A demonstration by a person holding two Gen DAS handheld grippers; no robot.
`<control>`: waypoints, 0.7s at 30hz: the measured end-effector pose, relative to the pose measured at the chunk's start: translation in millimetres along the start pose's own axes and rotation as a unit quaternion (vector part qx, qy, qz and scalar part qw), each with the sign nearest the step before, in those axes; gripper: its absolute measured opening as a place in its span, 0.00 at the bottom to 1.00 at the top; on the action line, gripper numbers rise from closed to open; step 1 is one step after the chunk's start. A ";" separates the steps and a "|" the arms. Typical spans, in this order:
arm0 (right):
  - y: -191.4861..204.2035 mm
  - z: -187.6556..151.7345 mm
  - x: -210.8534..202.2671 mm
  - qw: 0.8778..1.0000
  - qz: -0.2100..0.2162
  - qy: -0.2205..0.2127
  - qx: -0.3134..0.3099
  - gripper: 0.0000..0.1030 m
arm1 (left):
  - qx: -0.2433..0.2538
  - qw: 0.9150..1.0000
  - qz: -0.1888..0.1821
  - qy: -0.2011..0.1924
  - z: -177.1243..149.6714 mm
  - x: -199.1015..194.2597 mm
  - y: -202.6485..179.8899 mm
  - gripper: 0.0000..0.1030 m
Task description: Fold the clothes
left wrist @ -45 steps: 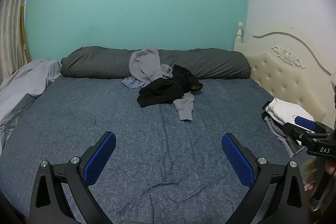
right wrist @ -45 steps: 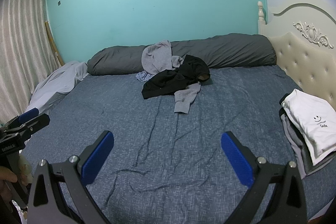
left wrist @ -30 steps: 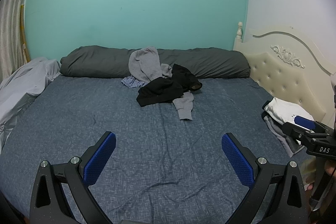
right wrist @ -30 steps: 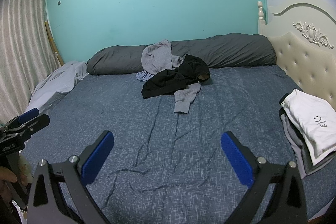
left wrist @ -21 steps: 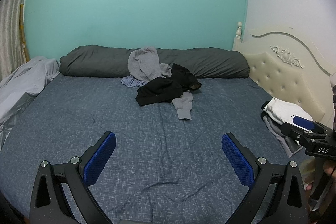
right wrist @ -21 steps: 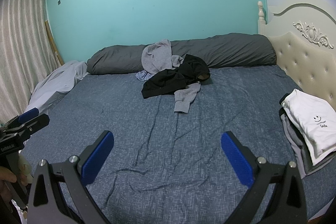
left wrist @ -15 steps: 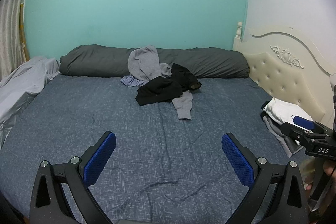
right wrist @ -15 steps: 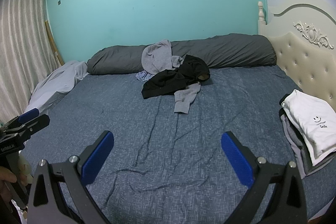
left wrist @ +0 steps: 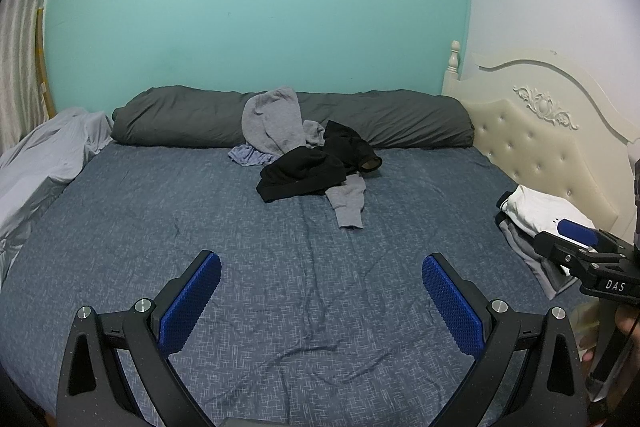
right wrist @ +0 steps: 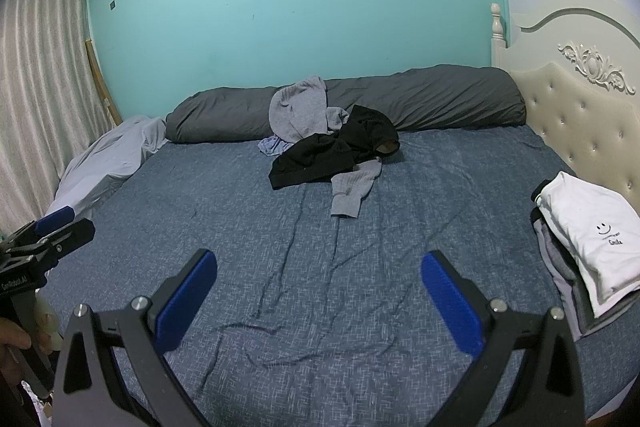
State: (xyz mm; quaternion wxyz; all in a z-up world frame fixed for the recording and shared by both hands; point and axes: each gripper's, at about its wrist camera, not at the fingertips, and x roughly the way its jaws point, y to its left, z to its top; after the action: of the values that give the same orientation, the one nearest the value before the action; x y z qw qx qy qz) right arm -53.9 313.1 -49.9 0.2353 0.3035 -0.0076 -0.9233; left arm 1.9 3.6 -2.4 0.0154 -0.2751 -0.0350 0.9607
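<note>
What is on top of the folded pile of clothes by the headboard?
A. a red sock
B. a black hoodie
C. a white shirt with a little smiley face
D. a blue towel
C. The white shirt lies folded on top of the folded pile beside the cream headboard, and a small smiley face shows on it.

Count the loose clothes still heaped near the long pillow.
3 visible: a grey sweater draped up the long pillow, a black top lying over it, a bluish piece peeking out left. More may be buried.
</note>
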 end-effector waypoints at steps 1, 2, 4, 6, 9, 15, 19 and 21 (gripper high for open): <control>0.0 0.1 0.0 1.000 0.000 0.000 0.000 1.00 | 0.000 1.000 0.000 0.000 0.3 -0.1 -0.4 1.00; 0.0 0.3 -0.1 1.000 0.000 0.000 0.000 1.00 | 0.000 1.000 0.000 0.000 0.9 -0.3 -1.0 1.00; -0.1 0.6 -0.2 1.000 0.000 0.000 0.000 1.00 | 0.001 1.000 0.001 -0.001 1.5 -0.9 -2.4 1.00; 0.0 1.2 -0.2 1.000 0.000 0.000 0.000 1.00 | 0.001 1.000 0.001 -0.001 2.0 -1.3 -3.7 1.00; -0.2 2.3 -0.3 1.000 0.000 0.000 0.000 1.00 | 0.001 1.000 0.001 -0.001 3.5 -1.7 -4.5 1.00; 0.7 3.3 -0.1 1.000 0.000 0.000 -0.001 1.00 | 0.002 1.000 0.000 0.000 4.8 -2.5 -5.7 1.00; 1.3 3.5 -0.1 1.000 -0.001 0.000 -0.001 1.00 | 0.002 1.000 0.000 0.000 5.8 -2.6 -5.0 1.00; 1.2 3.3 0.0 1.000 -0.001 0.001 -0.001 1.00 | 0.002 1.000 -0.001 0.000 6.2 -2.1 -4.2 1.00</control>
State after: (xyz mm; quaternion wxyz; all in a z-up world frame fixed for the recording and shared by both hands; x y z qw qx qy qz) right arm -55.2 311.6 -47.0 0.2345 0.3041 -0.0065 -0.9233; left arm 0.4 7.3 4.3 0.0165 -0.2753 -0.0336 0.9606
